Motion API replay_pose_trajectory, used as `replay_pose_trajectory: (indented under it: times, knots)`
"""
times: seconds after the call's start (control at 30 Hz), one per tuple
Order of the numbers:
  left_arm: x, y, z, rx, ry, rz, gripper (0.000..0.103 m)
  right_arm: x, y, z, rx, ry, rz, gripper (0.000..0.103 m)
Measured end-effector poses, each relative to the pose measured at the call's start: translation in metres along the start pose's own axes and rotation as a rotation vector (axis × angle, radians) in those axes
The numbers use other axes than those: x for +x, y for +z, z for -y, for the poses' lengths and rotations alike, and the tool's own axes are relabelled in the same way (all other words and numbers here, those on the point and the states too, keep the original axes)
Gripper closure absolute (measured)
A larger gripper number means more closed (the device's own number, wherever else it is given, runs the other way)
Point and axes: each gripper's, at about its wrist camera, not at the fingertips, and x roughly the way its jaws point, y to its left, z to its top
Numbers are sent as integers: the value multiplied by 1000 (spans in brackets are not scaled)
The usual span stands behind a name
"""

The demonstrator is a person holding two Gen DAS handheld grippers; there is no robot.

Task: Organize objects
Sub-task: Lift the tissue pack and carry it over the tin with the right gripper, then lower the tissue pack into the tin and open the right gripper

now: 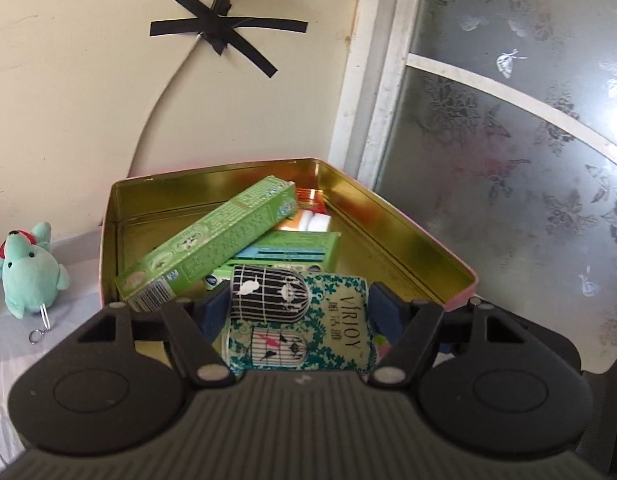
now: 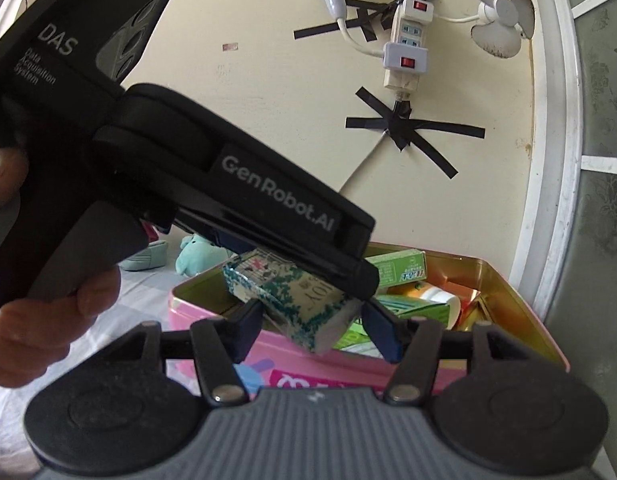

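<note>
Cream wall [image 1: 88,100] with black tape crosses [image 1: 228,36], frosted floral window [image 1: 508,140] on the right. Open pink tin [image 1: 388,208], gold inside, sits on a pale sheet; inside it a long green box [image 1: 212,240] lies diagonally over other cartons. Left hand-held gripper [image 1: 300,304] clamps a teal birdcage-print pack [image 1: 328,320] reading "VIRJOY", over the tin's near edge. Only the right view shows the left unit's housing [image 2: 228,200], marked "GenRobot.AI" and "DAS Data Acquisition System", a power strip [image 2: 404,48] and small fan [image 2: 504,28]. Right hand-held gripper [image 2: 312,324] is spread wide, gripping nothing. Teal plush [image 1: 26,272] sits left of the tin.
</note>
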Motion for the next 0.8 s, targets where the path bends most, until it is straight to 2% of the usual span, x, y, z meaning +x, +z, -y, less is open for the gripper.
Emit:
replay_pose_trajectory:
  times: [0.07, 0.13, 0.2, 0.27, 0.53, 0.8]
  knots:
    - [12, 1, -3, 11, 61, 0, 27, 20, -3, -11, 7, -22, -2, 43]
    - [22, -2, -5, 17, 158, -7, 26, 28, -7, -9, 39, -84, 17, 33]
    - [27, -8, -8, 26, 213, -7, 26, 26, -8, -1, 76, -95, 21, 32]
    - [28, -14, -12, 28, 246, 24, 12, 23, -10, 5, 105, -95, 27, 25]
    - [12, -20, -5, 50, 345, 88, 11, 19, -10, 0, 78, -100, 46, 23]
    - [-13, -29, -9, 17, 370, 93, 12, 20, -11, 11, 143, -113, 63, 23]
